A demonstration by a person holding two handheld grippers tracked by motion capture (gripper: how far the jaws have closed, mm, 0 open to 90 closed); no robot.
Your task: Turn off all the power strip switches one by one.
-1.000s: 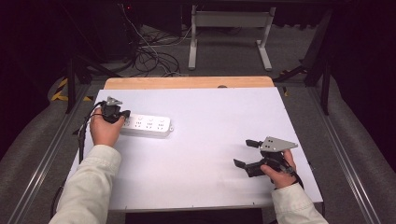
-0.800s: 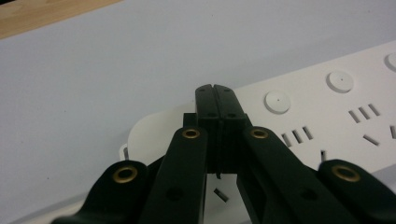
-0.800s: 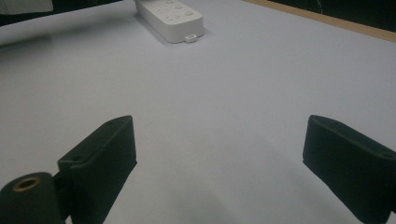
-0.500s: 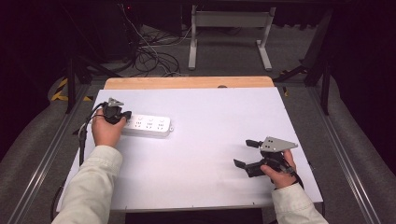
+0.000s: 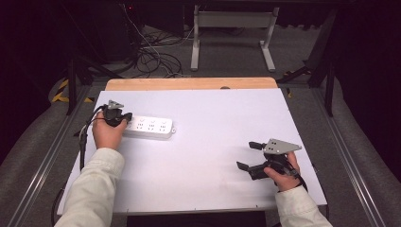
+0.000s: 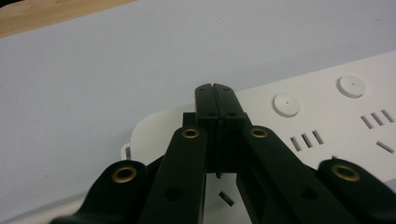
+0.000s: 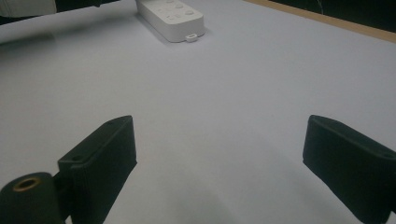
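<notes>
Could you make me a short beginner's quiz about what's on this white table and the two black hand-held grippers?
1. True or false: the left gripper has its jaws pressed together over one end of the white plastic power strip.
2. The right gripper is: A) open with nothing between its jaws, B) shut on a cable, C) holding the strip.
3. What strip of material edges the white table on its far side?

Key: 1 true; 2 A; 3 light wood.

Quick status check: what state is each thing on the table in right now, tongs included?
White plastic power strip: lying flat, sockets up, nothing plugged in.
Left tongs: shut, tips over the strip's end, gripping nothing.
Right tongs: open wide, empty, apart from the strip.
White table: bare around the strip.
</notes>
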